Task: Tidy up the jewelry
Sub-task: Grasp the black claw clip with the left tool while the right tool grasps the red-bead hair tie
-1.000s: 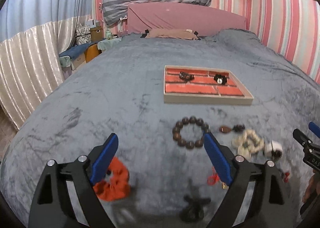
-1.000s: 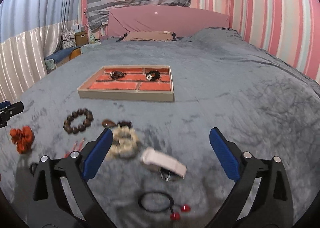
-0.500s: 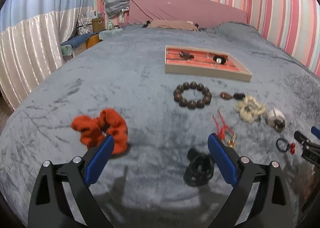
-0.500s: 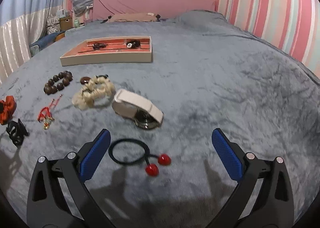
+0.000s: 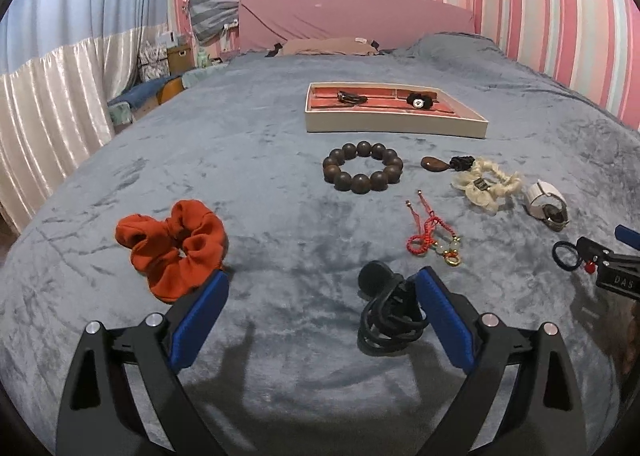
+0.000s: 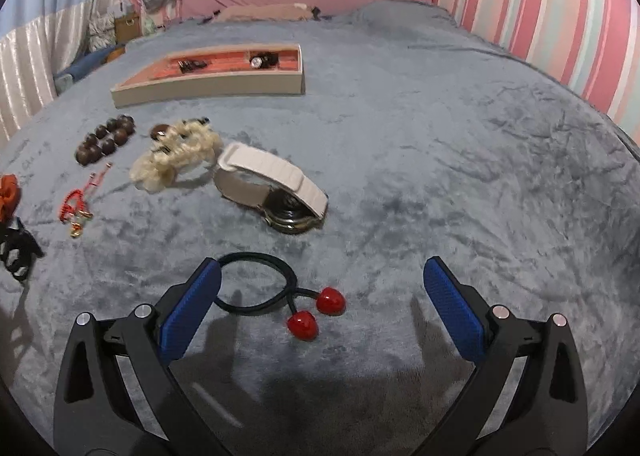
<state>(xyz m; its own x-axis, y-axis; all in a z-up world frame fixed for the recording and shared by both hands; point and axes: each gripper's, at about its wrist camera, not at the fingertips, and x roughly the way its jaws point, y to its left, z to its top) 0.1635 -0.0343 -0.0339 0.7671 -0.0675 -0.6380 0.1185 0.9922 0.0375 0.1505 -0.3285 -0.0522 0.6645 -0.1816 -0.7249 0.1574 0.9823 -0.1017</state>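
Jewelry lies scattered on the bed [image 5: 248, 160] near its front edge: beads [image 5: 362, 172], scrunchie [image 5: 174, 246], watch [image 6: 272, 188]. Tray [image 5: 394, 124] sits farther back. Left gripper [image 5: 322, 298] gapes wide beside a black clip [image 5: 390, 316]; right gripper [image 6: 322, 288] gapes wide around a cherry tie [image 6: 276, 290].

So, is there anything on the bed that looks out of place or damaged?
Nothing looks damaged or spilled. Most pieces, among them the bead bracelet, the orange scrunchie and the watch, lie loose on the grey blanket outside the tray, which holds only two small items. The watch rests on its side.
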